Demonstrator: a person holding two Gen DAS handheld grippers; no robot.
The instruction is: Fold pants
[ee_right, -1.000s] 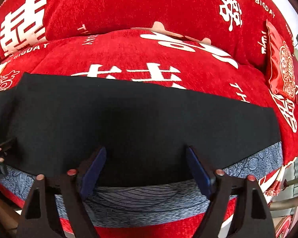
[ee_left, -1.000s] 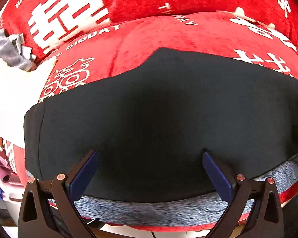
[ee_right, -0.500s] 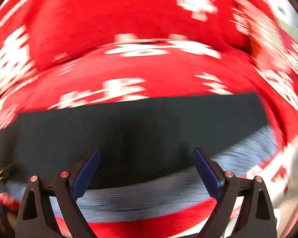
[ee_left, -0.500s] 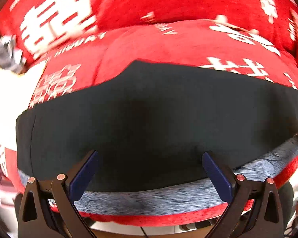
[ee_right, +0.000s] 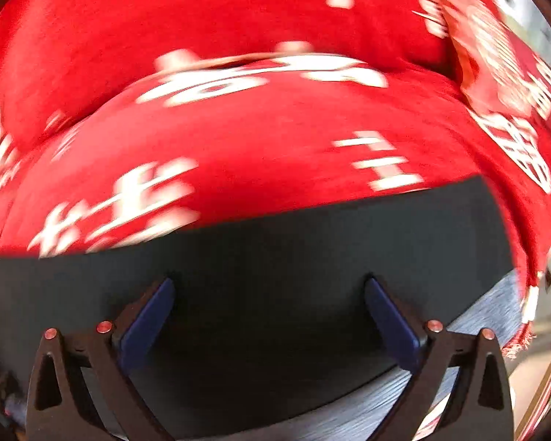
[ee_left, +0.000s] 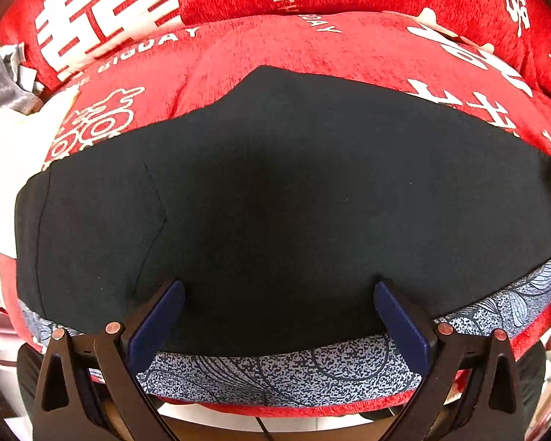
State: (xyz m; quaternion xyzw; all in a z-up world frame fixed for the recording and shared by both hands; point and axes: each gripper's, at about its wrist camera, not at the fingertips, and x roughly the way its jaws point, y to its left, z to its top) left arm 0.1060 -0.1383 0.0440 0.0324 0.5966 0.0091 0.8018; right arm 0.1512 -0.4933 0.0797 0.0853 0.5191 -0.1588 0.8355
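A: How do the two tools stand?

B: Both point steeply down over the black pants (ee_left: 275, 198). The left tool (ee_left: 278, 310) has its blue pads spread wide, nothing pinched between them. The right tool (ee_right: 269, 310) is spread wide too; its jaws have just been opening, with only flat pants cloth below the gap, no fold gripped.

A: Where do the pants lie?

B: Flat across a red cushion (ee_left: 275, 47) with white lettering, their near edge along the cushion's blue-grey patterned border (ee_left: 275, 371).

A: What does one view give that the other doesn't?

B: The left view is sharp: it shows a stitched pocket outline (ee_left: 150, 220) on the pants' left part, a peak in their far edge, and some white cloth (ee_left: 11, 139) left of the cushion. The right view is smeared by motion: it shows the pants' straight right end (ee_right: 496, 228) and a small red pillow (ee_right: 496, 58) beyond it.

A: Anything in the way?

B: Only the tool fingers cover the pants' near strip.
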